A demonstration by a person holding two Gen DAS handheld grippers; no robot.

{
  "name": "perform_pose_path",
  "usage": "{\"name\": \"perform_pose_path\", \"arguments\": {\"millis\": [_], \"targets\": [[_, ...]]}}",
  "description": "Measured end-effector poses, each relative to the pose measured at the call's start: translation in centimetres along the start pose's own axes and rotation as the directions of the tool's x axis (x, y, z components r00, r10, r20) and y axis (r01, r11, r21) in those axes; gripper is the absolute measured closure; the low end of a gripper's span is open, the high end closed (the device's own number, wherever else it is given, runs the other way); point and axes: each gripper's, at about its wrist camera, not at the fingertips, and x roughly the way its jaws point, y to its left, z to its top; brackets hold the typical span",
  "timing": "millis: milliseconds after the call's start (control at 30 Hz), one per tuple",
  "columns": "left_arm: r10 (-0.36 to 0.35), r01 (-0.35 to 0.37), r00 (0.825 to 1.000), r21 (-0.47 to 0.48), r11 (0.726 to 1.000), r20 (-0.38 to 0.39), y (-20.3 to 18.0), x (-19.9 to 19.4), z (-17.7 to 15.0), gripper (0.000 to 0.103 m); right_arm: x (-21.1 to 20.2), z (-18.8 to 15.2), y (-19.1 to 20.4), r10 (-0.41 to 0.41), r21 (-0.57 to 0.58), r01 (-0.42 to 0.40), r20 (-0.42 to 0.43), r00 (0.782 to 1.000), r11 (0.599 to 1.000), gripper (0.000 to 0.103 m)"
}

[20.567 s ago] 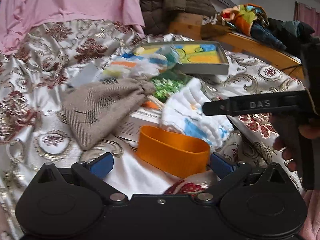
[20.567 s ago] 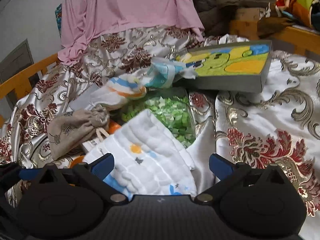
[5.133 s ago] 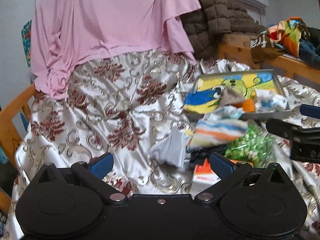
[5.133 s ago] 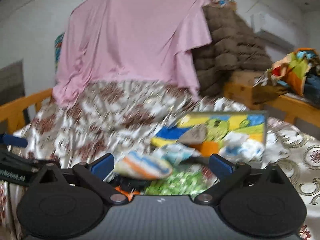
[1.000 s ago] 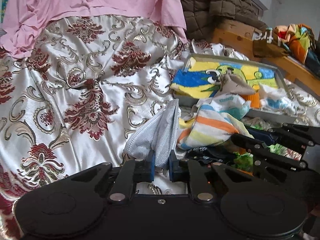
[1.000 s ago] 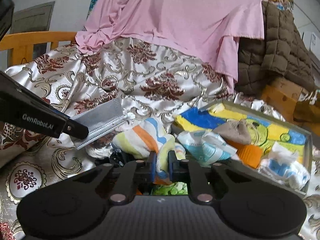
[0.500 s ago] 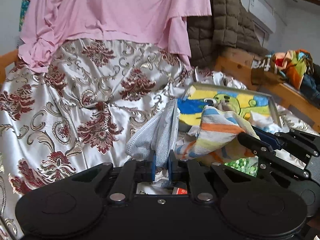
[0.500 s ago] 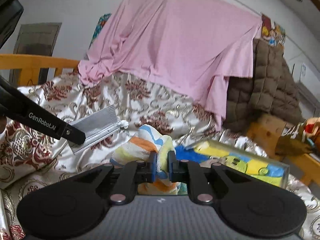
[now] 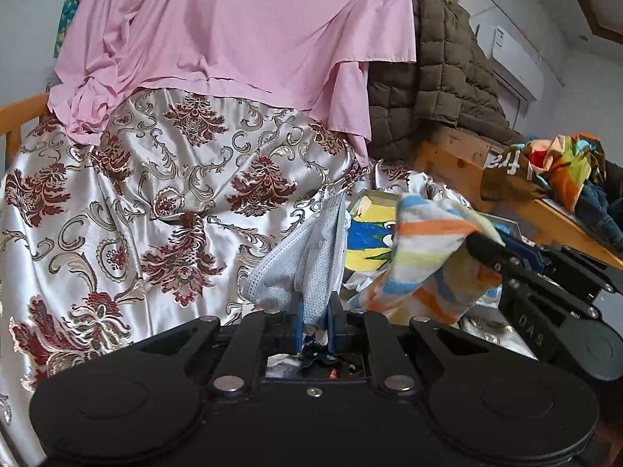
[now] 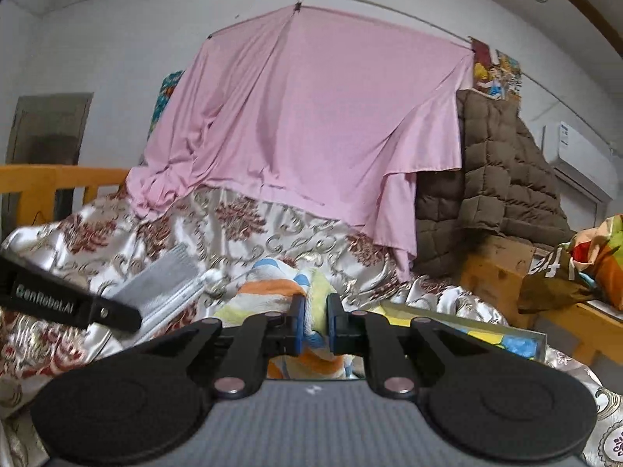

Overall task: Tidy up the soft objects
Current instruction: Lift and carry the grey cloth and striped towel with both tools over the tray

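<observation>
1. A pale blue face mask (image 9: 307, 264) is pinched between the blue pads of the left tool (image 9: 313, 323), its jaws pressed nearly together on the lower edge. The mask stands up from the pads, lifted clear of the bed.
2. A striped cloth (image 9: 428, 257) in orange, yellow, blue and white is pinched by the right tool (image 10: 313, 325), jaws likewise closed on the fabric. It hangs in folds just right of the mask, above the bed.
3. In the right wrist view the left tool's black finger, with the mask (image 10: 163, 284), reaches in from the left edge.
4. Behind the cloth lies a shallow tray (image 10: 502, 336) with a yellow and blue cartoon print inside.
5. The bed carries a shiny bedspread (image 9: 155, 210) with dark red flowers.
6. A pink sheet (image 10: 311, 116) hangs behind, beside a brown quilted blanket (image 10: 502, 171).
</observation>
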Motion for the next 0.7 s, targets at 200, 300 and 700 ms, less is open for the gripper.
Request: {"name": "perform_pose_path", "arguments": {"millis": [200,300,700], "targets": [[0.005,-0.004,0.999,-0.034,0.999,0.045,-1.5,2.7,3.4,0.091,2.4,0.5,-5.0,-0.022,0.172,0.012,0.056,0.998,0.985,0.090],[-0.005,0.009,0.998,-0.062,0.998,0.060,-3.2,5.3,5.5,0.091,3.4,0.4,-7.8,-0.055,0.233,0.034,0.082,0.995,0.972,0.090],[-0.125,0.126,0.991,-0.024,0.992,0.044,-14.8,15.6,8.7,0.091,6.9,-4.1,-20.6,-0.194,0.568,0.172,-0.022,0.981,0.805,0.090]]}}
